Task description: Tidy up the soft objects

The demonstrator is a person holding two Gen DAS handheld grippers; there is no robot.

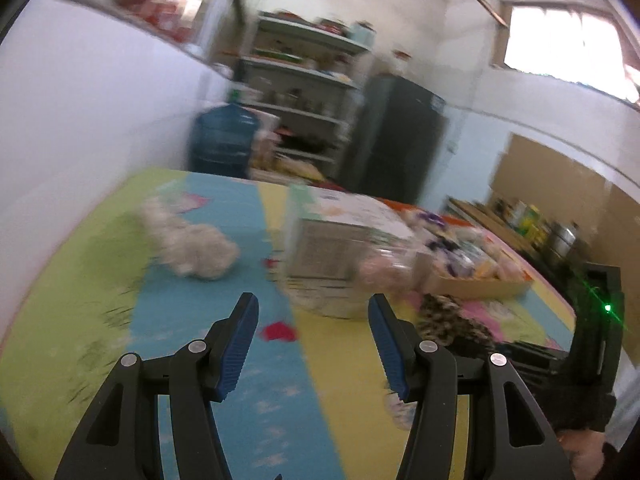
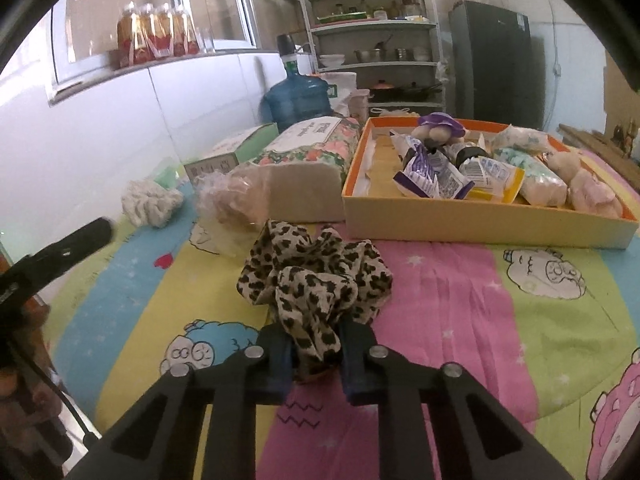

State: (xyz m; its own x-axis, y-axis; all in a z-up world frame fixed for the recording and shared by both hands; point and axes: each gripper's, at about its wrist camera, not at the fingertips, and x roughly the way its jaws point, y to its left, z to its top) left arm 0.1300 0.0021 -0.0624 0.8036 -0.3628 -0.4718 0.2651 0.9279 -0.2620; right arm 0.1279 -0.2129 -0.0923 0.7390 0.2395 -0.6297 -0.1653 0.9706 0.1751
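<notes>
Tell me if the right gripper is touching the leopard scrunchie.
Touching. The right wrist view shows the right gripper with both fingers pressed against the leopard scrunchie.

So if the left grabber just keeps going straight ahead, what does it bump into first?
Probably the clear crinkly plastic bag with something pinkish in it, lying straight ahead between the open left gripper fingers on the striped cartoon tablecloth. The view is blurred, so depth is uncertain.

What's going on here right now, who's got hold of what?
The right gripper is shut on a leopard-print scrunchie, held over the colourful tablecloth in front of the orange-rimmed box that already holds plush toys and packets. The left gripper is open and empty, its view blurred. A white fluffy scrunchie lies on the cloth outside the box.
</notes>
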